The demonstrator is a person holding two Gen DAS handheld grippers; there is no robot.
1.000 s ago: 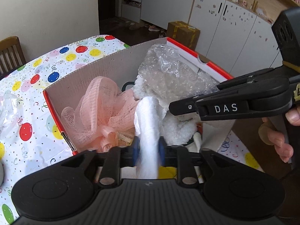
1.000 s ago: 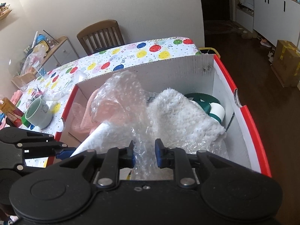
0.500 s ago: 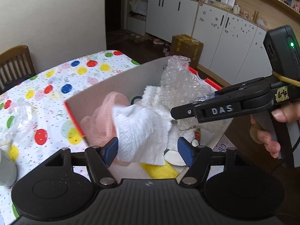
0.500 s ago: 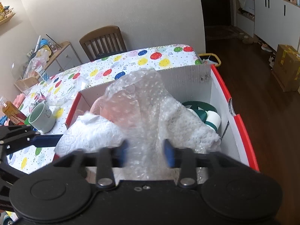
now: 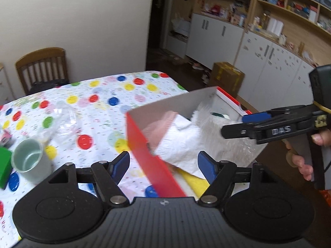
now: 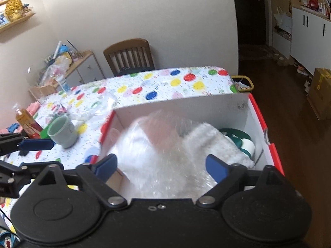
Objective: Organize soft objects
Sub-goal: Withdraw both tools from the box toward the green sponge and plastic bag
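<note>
Box (image 6: 238,105) contents blurred, bubble wrap (image 6: 165,165) smeared between spread right tool (image 6: 161,165) fingers.

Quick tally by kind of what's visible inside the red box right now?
Pink mesh pouf: 1
White paper towel: 1
Bubble wrap: 1
White fluffy cloth: 1
Yellow item, kind unclear: 1
Green-and-white item, partly hidden: 1
Total: 6 visible in the box; more may be buried.

Pale green mug (image 5: 31,161) on the balloon-print tablecloth (image 5: 103,107), wooden chair (image 6: 129,56) behind, brown carton (image 5: 226,76) on the floor.
</note>
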